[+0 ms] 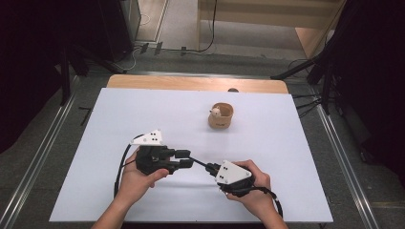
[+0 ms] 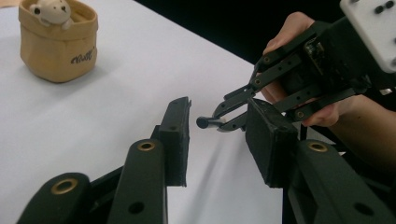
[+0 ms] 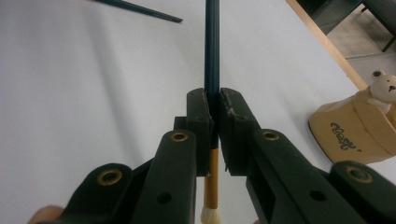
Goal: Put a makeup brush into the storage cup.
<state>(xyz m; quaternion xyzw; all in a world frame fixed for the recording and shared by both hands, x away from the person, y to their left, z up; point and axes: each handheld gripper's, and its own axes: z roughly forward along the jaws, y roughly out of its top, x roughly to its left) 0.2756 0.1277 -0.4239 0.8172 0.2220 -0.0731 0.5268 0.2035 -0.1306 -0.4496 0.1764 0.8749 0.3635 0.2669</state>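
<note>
A thin brush [image 3: 212, 46] with a dark handle, an orange band and a pale tuft is clamped in my right gripper [image 3: 213, 100], which is shut on it. Its dark round end [image 2: 204, 122] points into the gap between the jaws of my left gripper [image 2: 218, 106], which stands open and touches nothing. In the high view the left gripper [image 1: 187, 159] and right gripper [image 1: 212, 168] meet tip to tip near the table's front middle, with the brush handle [image 1: 200, 163] bridging them.
A tan fabric pouch [image 1: 220, 117] with a small white bear [image 2: 49, 10] in it stands toward the back right of the white table cover [image 1: 143, 109]. A second thin dark stick [image 3: 140, 10] lies flat on the cover beyond the brush.
</note>
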